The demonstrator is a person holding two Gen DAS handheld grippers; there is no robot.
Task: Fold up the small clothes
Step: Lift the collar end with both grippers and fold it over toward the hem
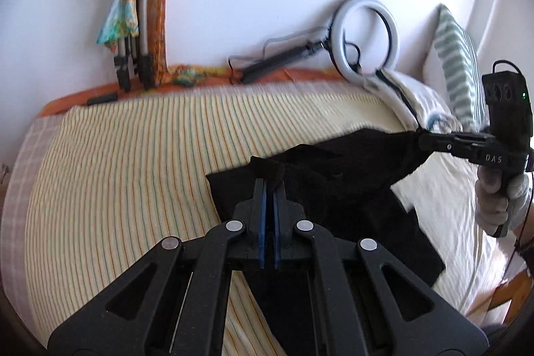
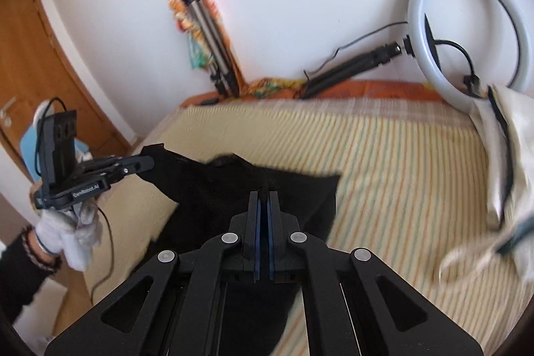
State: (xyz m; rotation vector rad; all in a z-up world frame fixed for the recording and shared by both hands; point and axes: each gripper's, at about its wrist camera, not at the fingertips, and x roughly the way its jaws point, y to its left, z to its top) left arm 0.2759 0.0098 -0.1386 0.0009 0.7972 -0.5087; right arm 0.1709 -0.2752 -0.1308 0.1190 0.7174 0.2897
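A small black garment (image 1: 337, 189) hangs stretched between my two grippers above a striped bed cover (image 1: 133, 162). My left gripper (image 1: 269, 184) is shut on one corner of it. My right gripper (image 1: 421, 140) shows at the right of the left wrist view, shut on the other corner. In the right wrist view my right gripper (image 2: 264, 194) is shut on the black garment (image 2: 207, 189), and my left gripper (image 2: 148, 161) pinches its far corner at the left. The lower part of the garment droops toward the bed.
A ring light on a stand (image 1: 363, 35) and a folded tripod with a colourful scarf (image 1: 133, 5) lean on the wall behind the bed. A striped pillow (image 1: 457, 62) and white cloths (image 2: 500, 155) lie at the right. A wooden door (image 2: 33, 62) stands at the left.
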